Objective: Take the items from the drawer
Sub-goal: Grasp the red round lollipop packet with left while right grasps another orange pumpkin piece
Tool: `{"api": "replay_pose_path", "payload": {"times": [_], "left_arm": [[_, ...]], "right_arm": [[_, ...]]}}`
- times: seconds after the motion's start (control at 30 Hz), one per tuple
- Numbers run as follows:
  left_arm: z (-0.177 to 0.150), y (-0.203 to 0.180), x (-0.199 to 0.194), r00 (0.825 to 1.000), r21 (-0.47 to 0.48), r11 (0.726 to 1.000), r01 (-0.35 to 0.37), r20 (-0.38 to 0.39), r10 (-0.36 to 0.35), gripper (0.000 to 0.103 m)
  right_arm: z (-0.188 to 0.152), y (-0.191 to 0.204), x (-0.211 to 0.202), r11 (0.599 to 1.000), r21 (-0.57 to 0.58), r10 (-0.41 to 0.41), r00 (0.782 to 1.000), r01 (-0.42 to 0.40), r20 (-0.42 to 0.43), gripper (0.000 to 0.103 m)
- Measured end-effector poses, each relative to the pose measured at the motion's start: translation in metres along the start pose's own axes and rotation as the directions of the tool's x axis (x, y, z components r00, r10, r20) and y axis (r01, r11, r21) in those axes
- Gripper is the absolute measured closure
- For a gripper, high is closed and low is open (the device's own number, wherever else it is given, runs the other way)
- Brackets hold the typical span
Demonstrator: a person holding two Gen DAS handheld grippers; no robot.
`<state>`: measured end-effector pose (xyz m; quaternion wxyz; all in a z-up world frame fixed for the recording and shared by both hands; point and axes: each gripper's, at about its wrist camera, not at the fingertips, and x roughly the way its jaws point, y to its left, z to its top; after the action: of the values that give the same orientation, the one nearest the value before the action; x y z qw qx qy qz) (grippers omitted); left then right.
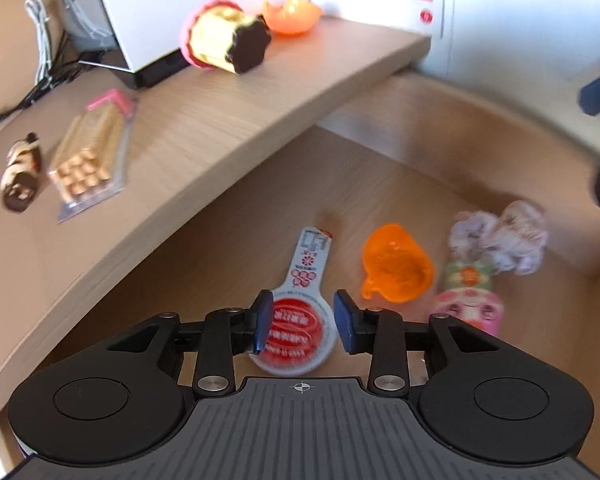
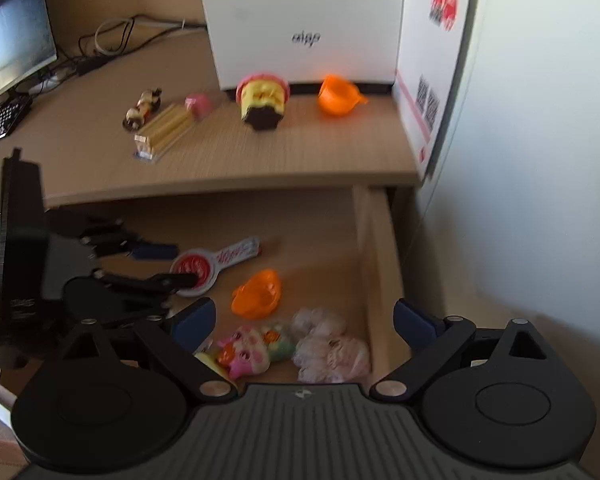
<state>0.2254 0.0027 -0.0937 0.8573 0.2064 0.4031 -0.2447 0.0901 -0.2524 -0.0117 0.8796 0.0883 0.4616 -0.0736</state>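
The open wooden drawer (image 2: pixel 374 248) holds a white spoon-shaped packet with a round red label (image 1: pixel 300 328) (image 2: pixel 204 268). Beside it lie an orange cup (image 1: pixel 396 268) (image 2: pixel 258 294), a pink toy packet (image 1: pixel 470 304) (image 2: pixel 246 350) and a pale frilly scrunchie (image 1: pixel 504 240) (image 2: pixel 330 344). My left gripper (image 1: pixel 303 322) (image 2: pixel 168 266) stands open over the packet, its blue pads to either side of the red disc, a gap showing at the right pad. My right gripper (image 2: pixel 304 324) is wide open above the pink packet and scrunchie, holding nothing.
On the desk top (image 2: pixel 300 152) above the drawer lie a cupcake toy (image 2: pixel 262 100), another orange cup (image 2: pixel 338 96), a wafer pack (image 2: pixel 166 130) and a chocolate roll toy (image 2: pixel 144 110). A white box (image 2: pixel 304 20) stands behind them. A monitor (image 2: pixel 12 28), keyboard and cables sit far left.
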Motion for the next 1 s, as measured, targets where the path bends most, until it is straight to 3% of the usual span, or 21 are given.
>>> {"api": "replay_pose_path", "payload": {"times": [0.17, 0.27, 0.33, 0.4, 0.47, 0.53, 0.67, 0.87, 1.0], "left_arm": [[0.002, 0.006, 0.025, 0.999, 0.069, 0.997, -0.038, -0.011, 0.039, 0.064], [0.004, 0.02, 0.029, 0.999, 0.024, 0.999, 0.047, -0.01, -0.047, 0.066], [0.006, 0.029, 0.031, 0.99, -0.033, 0.99, 0.138, -0.03, -0.139, 0.062], [0.005, 0.029, 0.029, 0.985, -0.029, 0.985, 0.168, -0.032, -0.169, 0.061], [0.002, 0.025, 0.028, 0.988, 0.012, 0.988, 0.153, -0.029, -0.152, 0.06], [0.0, 0.023, 0.028, 0.993, 0.043, 0.992, 0.115, -0.024, -0.115, 0.052], [-0.007, 0.031, 0.03, 0.997, -0.013, 0.997, 0.07, -0.044, -0.071, 0.048], [-0.023, 0.049, 0.029, 0.991, -0.127, 0.986, 0.109, -0.057, -0.117, 0.044], [-0.022, 0.046, 0.027, 0.99, -0.104, 0.989, 0.103, -0.09, -0.113, 0.045]], "right_arm": [[-0.005, -0.003, 0.01, 1.0, 0.01, -0.001, 0.999, 0.001, -0.045, 0.007], [-0.007, -0.008, 0.017, 0.999, 0.037, 0.009, 0.997, -0.006, -0.073, 0.007], [-0.008, -0.009, 0.021, 0.999, 0.049, 0.021, 0.996, -0.017, -0.086, 0.007], [-0.008, -0.006, 0.024, 0.999, 0.049, 0.029, 0.995, -0.024, -0.096, 0.007], [-0.008, -0.004, 0.028, 0.999, 0.042, 0.035, 0.994, -0.031, -0.104, 0.007], [-0.008, -0.002, 0.03, 0.999, 0.038, 0.034, 0.993, -0.03, -0.109, 0.007], [-0.008, 0.002, 0.034, 1.0, 0.013, 0.012, 0.993, -0.011, -0.116, 0.007], [-0.012, 0.007, 0.039, 1.0, -0.013, -0.004, 0.991, 0.003, -0.131, 0.007], [-0.008, 0.013, 0.042, 1.0, -0.02, -0.007, 0.994, 0.004, -0.111, 0.007]]}}
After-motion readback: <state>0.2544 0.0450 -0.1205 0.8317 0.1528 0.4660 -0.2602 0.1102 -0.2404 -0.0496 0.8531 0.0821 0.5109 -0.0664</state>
